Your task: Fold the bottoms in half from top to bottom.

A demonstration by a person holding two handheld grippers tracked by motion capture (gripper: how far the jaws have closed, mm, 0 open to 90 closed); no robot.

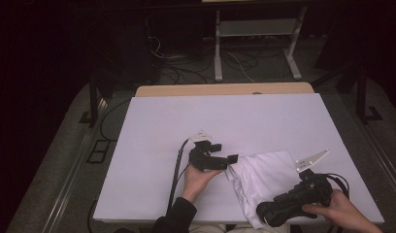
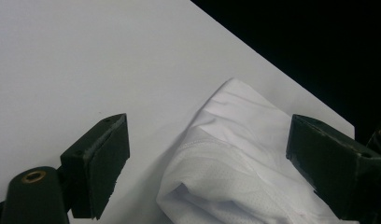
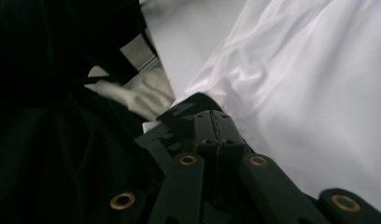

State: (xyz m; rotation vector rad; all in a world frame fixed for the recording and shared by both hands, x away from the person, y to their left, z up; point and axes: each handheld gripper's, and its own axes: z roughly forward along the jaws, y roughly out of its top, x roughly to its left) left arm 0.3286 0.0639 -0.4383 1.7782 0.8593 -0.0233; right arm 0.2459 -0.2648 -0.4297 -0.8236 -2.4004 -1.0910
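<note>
On the surface [image 1: 152, 145], the white garment [image 1: 264, 182] lies between both grippers. Ahead of the left gripper [image 2: 202, 163], its jaws stand wide, empty, framing a fold for pickup. The right gripper [image 3: 212, 123] has jaws fully closed beside the cloth edge; any pinch is unclear.

No legible text, seemingly.

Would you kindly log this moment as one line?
left gripper: open, at white garment | right gripper: shut beside garment's near edge | table: white
</note>
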